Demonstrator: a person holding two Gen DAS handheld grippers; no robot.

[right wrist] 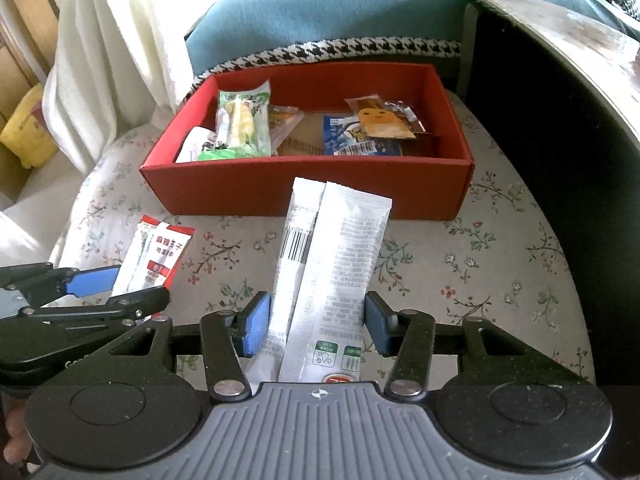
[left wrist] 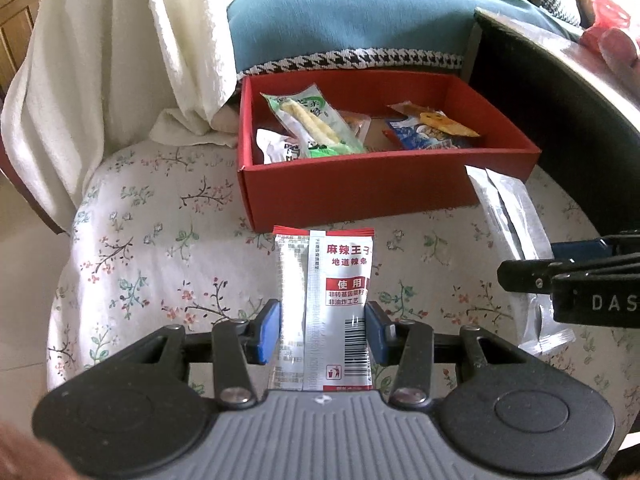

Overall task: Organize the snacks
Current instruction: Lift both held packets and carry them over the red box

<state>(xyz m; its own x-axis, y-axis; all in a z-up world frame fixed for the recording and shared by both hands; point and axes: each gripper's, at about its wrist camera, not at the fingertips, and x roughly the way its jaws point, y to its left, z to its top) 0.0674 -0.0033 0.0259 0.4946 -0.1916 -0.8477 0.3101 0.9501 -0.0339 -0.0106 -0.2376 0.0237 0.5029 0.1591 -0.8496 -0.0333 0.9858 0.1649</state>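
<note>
The left gripper (left wrist: 323,330) is closing its blue pads on a red-and-white spicy snack packet (left wrist: 325,308), one pad pressing against each long edge, so the packet is standing up between the fingers with its red-trimmed top pointing toward the box ahead. In the right wrist view that same gripper (right wrist: 120,286) is showing at the lower left, with the red-and-white packet (right wrist: 154,256) sticking out past its fingers above the floral cloth. The right gripper (right wrist: 318,322) is clamping a long white stick-shaped packet (right wrist: 324,280) in the same manner, a blue pad sitting against each side, the barcode facing up and the far end reaching toward the box front; whether that end is touching the box is not clear. From the left wrist view the right gripper (left wrist: 560,276) is coming in at the right edge, holding the white packet (left wrist: 508,216). Just beyond both packets a red cardboard box (right wrist: 304,196) is resting on the floral-covered cushion (right wrist: 480,272), already holding a green pouch (right wrist: 244,120), a blue packet (right wrist: 356,140) and an orange packet (right wrist: 380,120) among others. Behind the box a teal blanket (right wrist: 360,12) with a houndstooth border is lying, a white towel (left wrist: 120,60) is hanging at the left, and a dark table (right wrist: 560,80) is standing at the right.
</note>
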